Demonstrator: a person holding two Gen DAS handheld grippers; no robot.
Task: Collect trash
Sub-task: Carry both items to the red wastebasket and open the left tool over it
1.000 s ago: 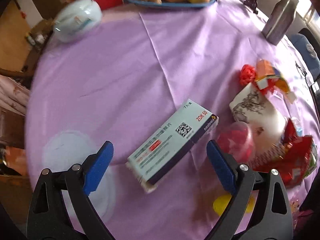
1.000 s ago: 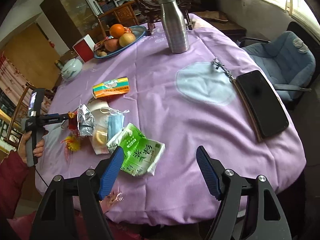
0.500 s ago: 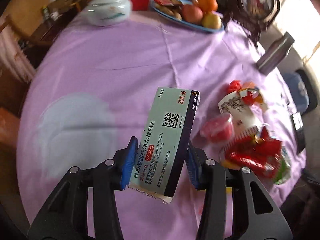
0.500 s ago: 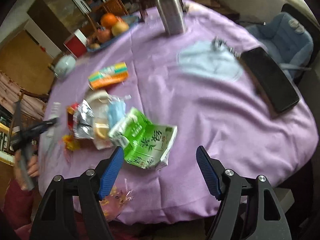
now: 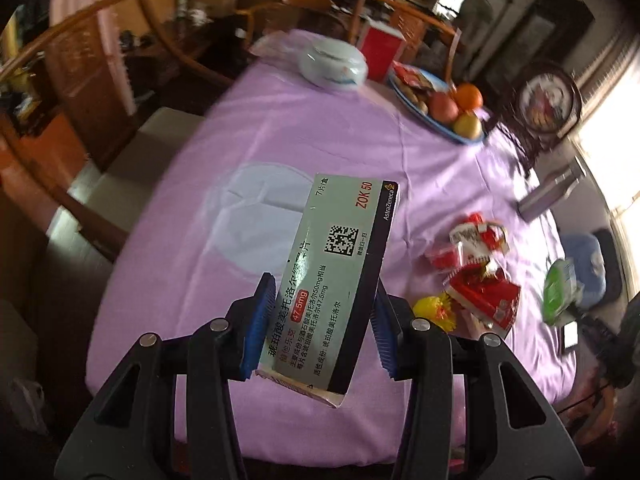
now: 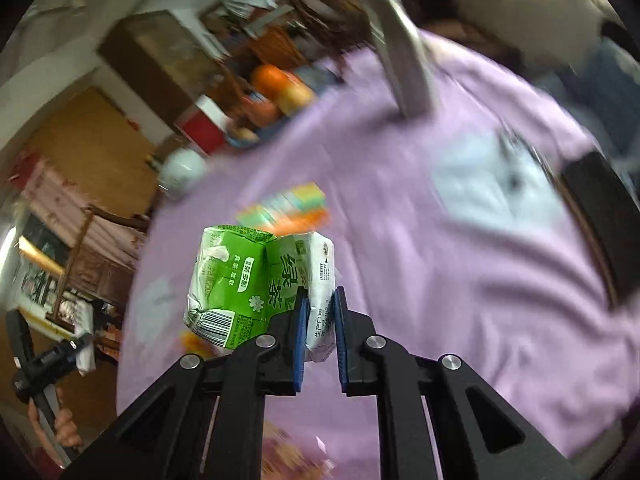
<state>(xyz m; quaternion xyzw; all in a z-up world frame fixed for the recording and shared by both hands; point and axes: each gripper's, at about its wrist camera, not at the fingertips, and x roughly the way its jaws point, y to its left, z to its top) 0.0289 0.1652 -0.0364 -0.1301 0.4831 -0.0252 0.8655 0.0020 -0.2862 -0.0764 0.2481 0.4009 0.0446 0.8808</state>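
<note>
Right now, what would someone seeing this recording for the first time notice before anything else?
Both grippers are loaded: the left gripper clamps a pale green medicine box lifted above the purple tablecloth, and the right gripper pinches a crumpled green tea carton by its white end. Behind the box, red wrappers lie scattered at the table's right side, with a fruit plate at the far edge.

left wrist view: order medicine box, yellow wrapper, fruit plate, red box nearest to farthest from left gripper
1. Medicine box: clamped in the left gripper.
2. Yellow wrapper: just right of the fingers, on the table.
3. Fruit plate: far side, right of centre.
4. Red box: beyond the plate, at the far edge.
</note>
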